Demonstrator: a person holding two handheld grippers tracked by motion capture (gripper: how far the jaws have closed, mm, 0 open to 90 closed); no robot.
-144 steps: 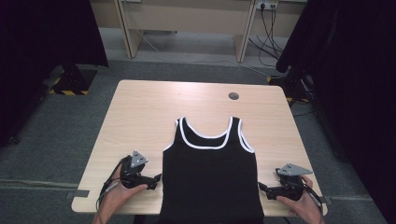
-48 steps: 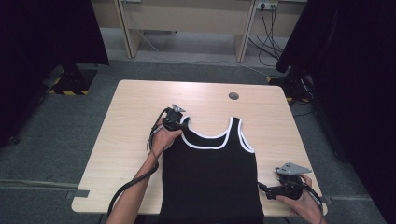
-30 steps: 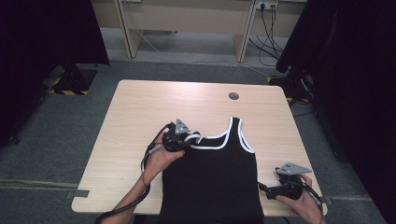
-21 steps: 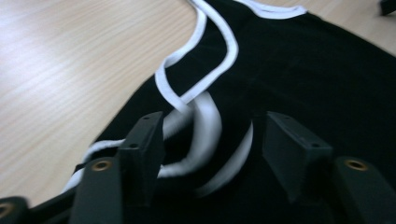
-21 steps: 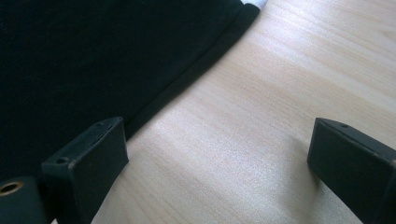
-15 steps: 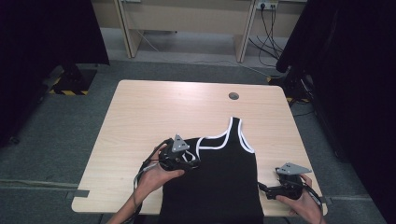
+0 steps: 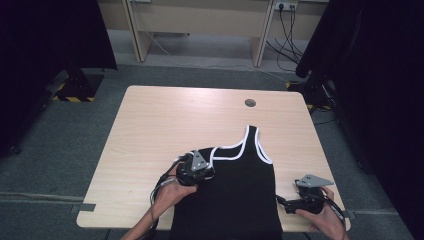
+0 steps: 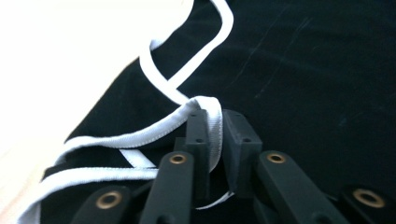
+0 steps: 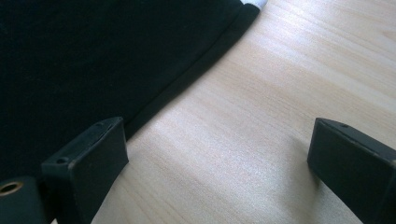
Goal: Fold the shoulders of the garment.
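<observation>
High view first: a black tank top (image 7: pixel 235 195) with white trim lies on the pale wooden table (image 7: pixel 165 120), its body running from the table's middle toward the near edge at 6 o'clock, slightly toward 5 o'clock of centre. One strap (image 7: pixel 252 142) points up toward 12 o'clock, short of the round cable hole (image 7: pixel 250 103) in the tabletop. The other strap is folded down onto the garment's chest, where the left gripper (image 7: pixel 196 170) sits at the top's 10 o'clock corner. Left gripper view shows why: its jaws have just been closing and are pinched tight on the white-edged strap (image 8: pixel 212 126), the trim looping out toward 11 o'clock over the black cloth. The right gripper (image 7: pixel 306 192) rests near the table's 5 o'clock corner, just beside the top's side edge. Right gripper view has its two jaws standing wide apart with bare wood between them; the 9 o'clock jaw lies just beside the garment's hem (image 9: pixel 187 79), though whether it touches the cloth cannot be told.
</observation>
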